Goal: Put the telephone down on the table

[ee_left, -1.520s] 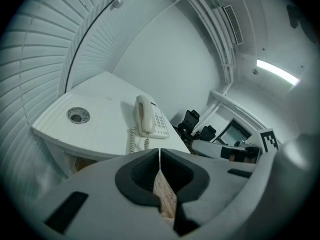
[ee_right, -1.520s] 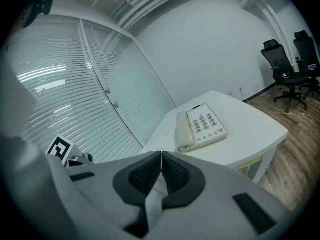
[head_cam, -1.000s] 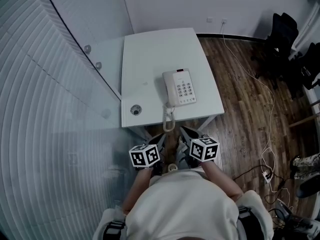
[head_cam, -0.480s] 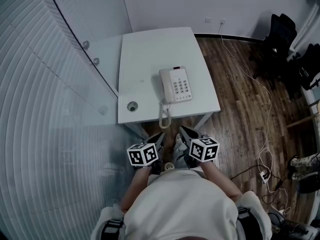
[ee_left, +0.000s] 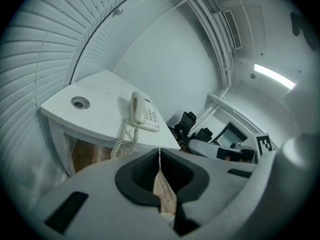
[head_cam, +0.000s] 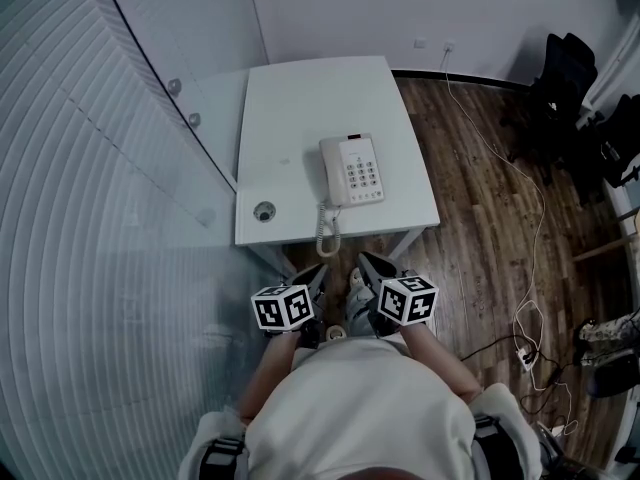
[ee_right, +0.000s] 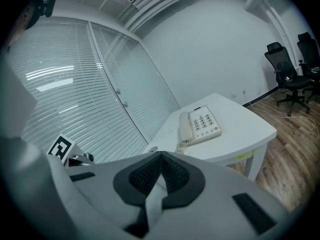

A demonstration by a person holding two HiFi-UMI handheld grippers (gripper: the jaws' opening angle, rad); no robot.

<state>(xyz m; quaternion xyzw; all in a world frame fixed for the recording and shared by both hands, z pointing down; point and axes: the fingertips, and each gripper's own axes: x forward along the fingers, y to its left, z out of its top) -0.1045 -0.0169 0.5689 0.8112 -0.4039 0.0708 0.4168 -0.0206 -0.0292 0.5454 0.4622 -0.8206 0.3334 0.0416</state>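
Observation:
A white desk telephone point(head_cam: 351, 170) point(ee_left: 143, 111) point(ee_right: 201, 124) rests on the white table point(head_cam: 300, 98) near its front edge, handset on the cradle at its left side. Its coiled cord point(head_cam: 327, 230) hangs over the table's front edge. My left gripper point(head_cam: 318, 275) point(ee_left: 159, 150) and right gripper point(head_cam: 366, 264) point(ee_right: 161, 156) are held close to the person's body, well short of the table, both shut with nothing between the jaws. They sit side by side, marker cubes facing up.
A round cable hole point(head_cam: 264, 210) sits at the table's front left corner. A curved glass wall with blinds point(head_cam: 90, 218) runs along the left. Black office chairs point(head_cam: 565, 68) stand at the right, and a cable point(head_cam: 520, 188) trails over the wood floor.
The view has shifted slightly, so the table and telephone sit a little higher and further left in the picture. Both grippers stay shut and in place.

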